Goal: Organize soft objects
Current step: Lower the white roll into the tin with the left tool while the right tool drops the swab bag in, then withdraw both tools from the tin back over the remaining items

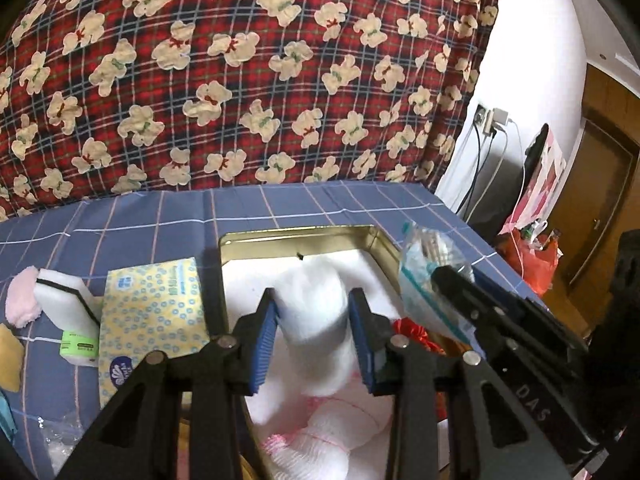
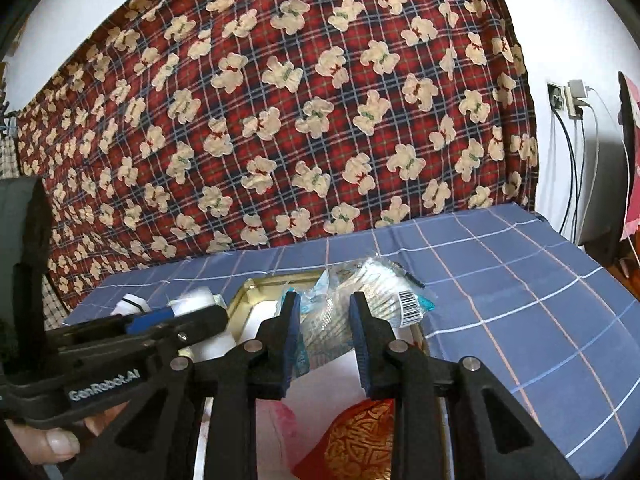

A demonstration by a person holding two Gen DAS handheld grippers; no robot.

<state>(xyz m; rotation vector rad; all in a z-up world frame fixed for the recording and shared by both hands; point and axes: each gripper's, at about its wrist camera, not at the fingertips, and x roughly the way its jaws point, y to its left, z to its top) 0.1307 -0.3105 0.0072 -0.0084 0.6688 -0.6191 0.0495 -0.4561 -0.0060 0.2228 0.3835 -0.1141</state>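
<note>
Two claws work over a gold tin [image 1: 376, 240] that sits on the blue checked worktop [image 1: 160, 216]: the left claw [image 1: 314, 336] straddles a white fluffy bundle [image 1: 316, 304] lying in the tin, and its blue pads [image 1: 264, 344] look just off the fluff, so it reads as released. The right claw [image 2: 325, 340] is clenched on a clear plastic bag with a barcode label [image 2: 372, 296], held above the tin's far right corner. Left of the tin lie a yellow tissue pack [image 1: 152, 316], a white sponge block [image 1: 64, 296] and a pink fuzzy piece [image 1: 22, 296].
</note>
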